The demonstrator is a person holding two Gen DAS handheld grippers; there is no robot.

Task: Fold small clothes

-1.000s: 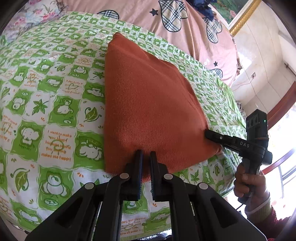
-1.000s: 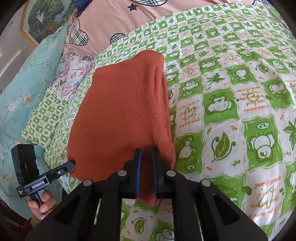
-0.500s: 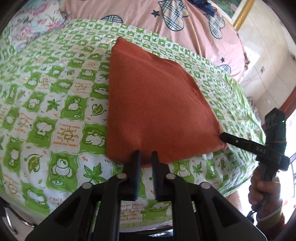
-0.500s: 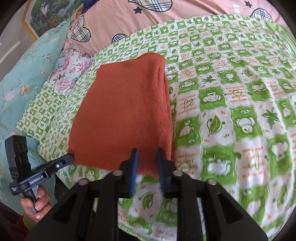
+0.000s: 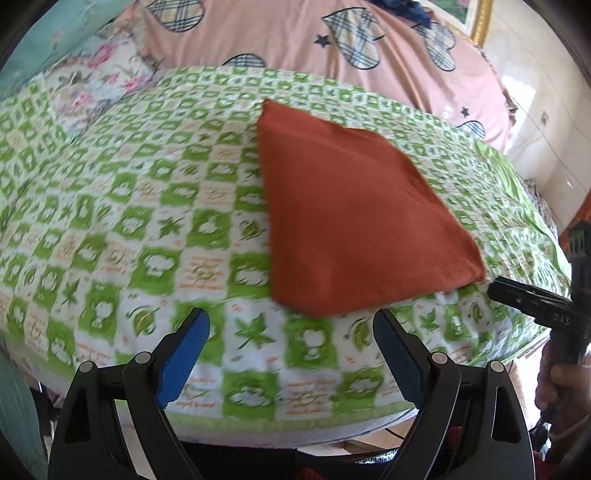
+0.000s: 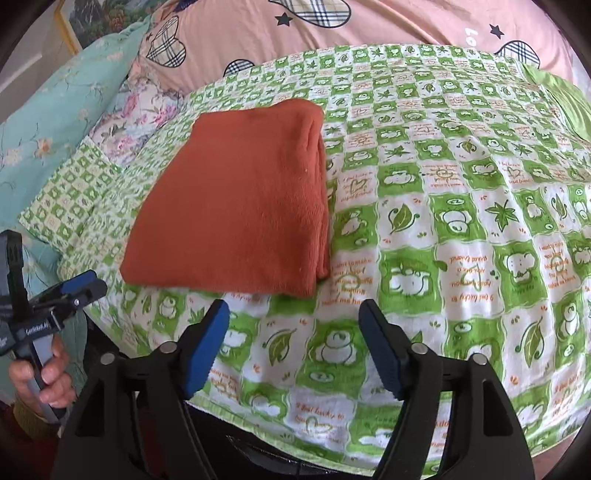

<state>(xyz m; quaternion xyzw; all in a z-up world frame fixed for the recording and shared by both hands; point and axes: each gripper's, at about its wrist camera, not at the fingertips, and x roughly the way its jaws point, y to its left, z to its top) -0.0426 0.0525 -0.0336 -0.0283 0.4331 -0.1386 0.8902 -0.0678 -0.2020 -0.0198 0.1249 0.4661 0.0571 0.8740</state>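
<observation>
One rust-orange knit garment (image 6: 236,206), folded into a flat rectangle, lies on the green-and-white checked cartoon-print cover (image 6: 461,229), near its front edge. Two grippers in view. Left gripper (image 5: 291,343): blue-padded jaws spread wide, holding nothing, just short of the garment's near edge. Right gripper (image 6: 293,343): jaws likewise spread, empty, clear of the cloth. One hand (image 6: 40,373) grips the left tool's handle. One pink heart-patterned quilt (image 6: 369,29) lies behind.
</observation>
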